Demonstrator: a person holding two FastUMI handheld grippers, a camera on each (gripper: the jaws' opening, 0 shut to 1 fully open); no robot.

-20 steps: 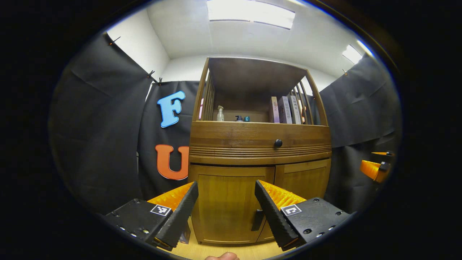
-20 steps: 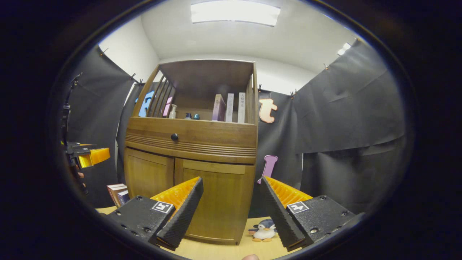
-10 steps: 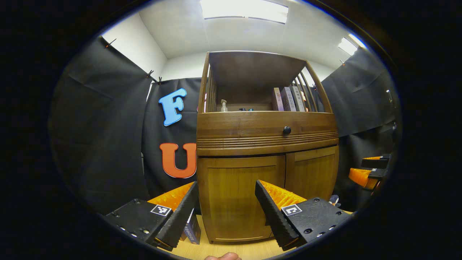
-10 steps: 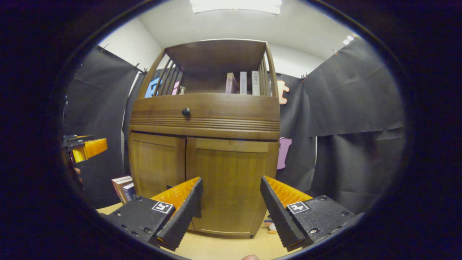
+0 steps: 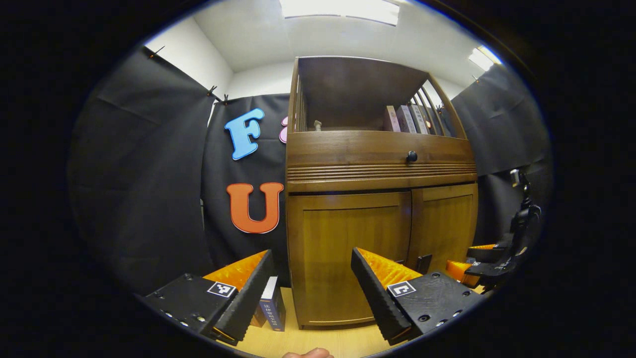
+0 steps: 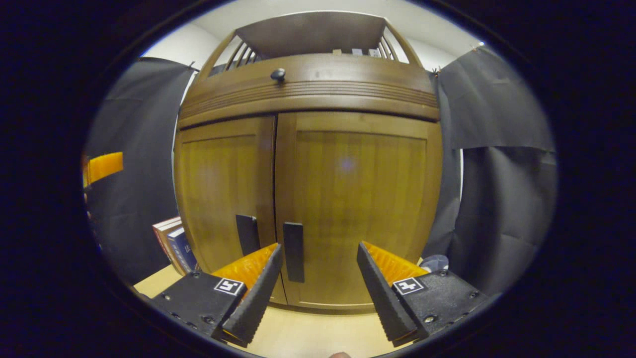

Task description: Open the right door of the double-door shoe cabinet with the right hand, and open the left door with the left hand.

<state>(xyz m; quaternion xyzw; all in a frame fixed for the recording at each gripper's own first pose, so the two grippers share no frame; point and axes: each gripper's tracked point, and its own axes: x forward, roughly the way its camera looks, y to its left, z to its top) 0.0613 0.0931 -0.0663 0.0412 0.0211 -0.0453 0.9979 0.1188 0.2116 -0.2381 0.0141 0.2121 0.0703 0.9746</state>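
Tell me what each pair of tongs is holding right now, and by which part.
Nothing is held. The right tongs are open just short of the right door's handle; the left tongs are open before the left door.

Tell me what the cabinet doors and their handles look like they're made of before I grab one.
The right door and left door look like wood with a glossy varnish: visible grain, a soft light reflection. The right handle and left handle are flat dark bars, matte; metal or plastic, unclear.
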